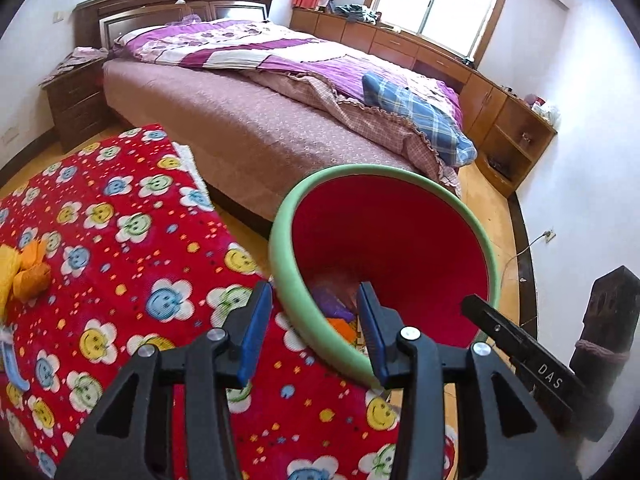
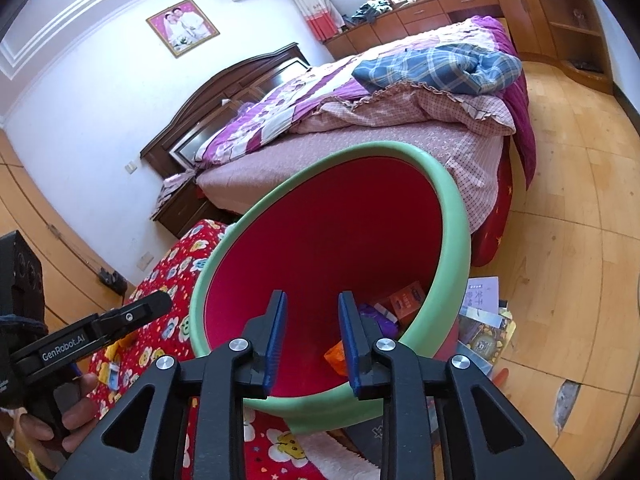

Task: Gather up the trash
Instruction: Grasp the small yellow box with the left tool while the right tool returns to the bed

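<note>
- Left tongs (image 1: 310, 320): jaws spread, nothing between the blue pads; they straddle the near rim of the bin without pressing on it.
- Right tongs (image 2: 312, 332): jaws parted too, empty, poised over the mouth of the same bin. No earlier view to compare, so I note only that both pairs stand apart and carry nothing.
- Bin (image 1: 280, 248): round, thick pale-green rim, deep red inside, tipped toward me. It sits at the edge of the table (image 1: 120, 240), which wears a red cloth printed with smiling flowers.
- Trash in the bin (image 2: 406, 300): at the bottom I make out a red printed packet, something crumpled and purple, and an orange scrap. Light, flat, wrapper-like stuff; it should pinch easily.
- Step in hand, my reading: a drop into the bin looks just done, or the tongs are pausing over it between pickups.
- Still out: an orange-yellow lump (image 1: 28, 276) near the left edge of the cloth, touching a yellow piece beside it. Whether it is trash or a soft toy I cannot tell.
- Also out: booklets and papers (image 2: 482, 316) on the wooden floor just beside the bin, on its right in the right-hand view.
- Next move calls for: lifting clear of the rim, swinging one pair to a loose piece, and closing on a thin edge.
- Beyond: the bed (image 1: 248, 120) with purple quilt, well apart from the work.
</note>
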`<state>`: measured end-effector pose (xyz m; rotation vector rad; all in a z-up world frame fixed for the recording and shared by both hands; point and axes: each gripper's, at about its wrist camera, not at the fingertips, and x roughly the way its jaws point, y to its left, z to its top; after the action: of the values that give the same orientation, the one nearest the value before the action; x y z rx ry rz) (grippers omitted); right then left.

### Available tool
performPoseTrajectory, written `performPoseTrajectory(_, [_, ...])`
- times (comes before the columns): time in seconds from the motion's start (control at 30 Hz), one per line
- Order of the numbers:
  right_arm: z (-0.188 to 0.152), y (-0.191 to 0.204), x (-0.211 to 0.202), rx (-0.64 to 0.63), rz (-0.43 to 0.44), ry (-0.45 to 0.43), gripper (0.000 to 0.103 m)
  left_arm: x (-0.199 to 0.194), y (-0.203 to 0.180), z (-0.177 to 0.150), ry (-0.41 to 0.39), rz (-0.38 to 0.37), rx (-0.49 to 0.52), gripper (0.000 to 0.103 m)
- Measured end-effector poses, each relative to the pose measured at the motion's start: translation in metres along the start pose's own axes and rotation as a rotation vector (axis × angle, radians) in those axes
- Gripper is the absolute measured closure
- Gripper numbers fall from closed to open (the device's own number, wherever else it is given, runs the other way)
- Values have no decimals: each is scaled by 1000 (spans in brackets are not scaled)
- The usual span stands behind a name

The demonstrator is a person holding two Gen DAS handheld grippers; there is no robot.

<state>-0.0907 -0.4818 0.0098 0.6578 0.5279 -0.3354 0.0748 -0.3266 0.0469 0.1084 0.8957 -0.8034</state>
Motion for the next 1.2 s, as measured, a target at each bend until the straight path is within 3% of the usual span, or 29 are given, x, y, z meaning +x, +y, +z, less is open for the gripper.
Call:
performPoseTrajectory(0.1, [-2,5,-3,-8,3,3,74,-8,7,-4,-1,17,-16,59])
performPoseTrajectory(0.23, [-5,17,-10,-29,8,-6,60,-21,20,-10,-11,31,-48,59])
performPoseTrajectory(0.33, [-7,24,-14,-44,11,-5,58,-32,30,-14,-22,49,-66,59])
performPoseTrajectory(0.73, [-21,65,-16,-126,28,35,56,-74,78,-36,-57,122,-156,59])
performPoseTrajectory(1.03, [-38,102,-7,-199,52,82,55,-105,130,-51,-89,239,-233,59])
performPoseTrajectory(1.07, [-40,105,-5,-207,54,89,53,-109,137,-52,-92,252,-242,59])
performPoseTrajectory(1.13, [-45,111,-2,-217,61,99,40,-115,150,-55,-99,282,-253,59])
performPoseTrajectory(1.2, [-50,118,1,-227,70,112,40,-121,164,-58,-102,316,-265,59])
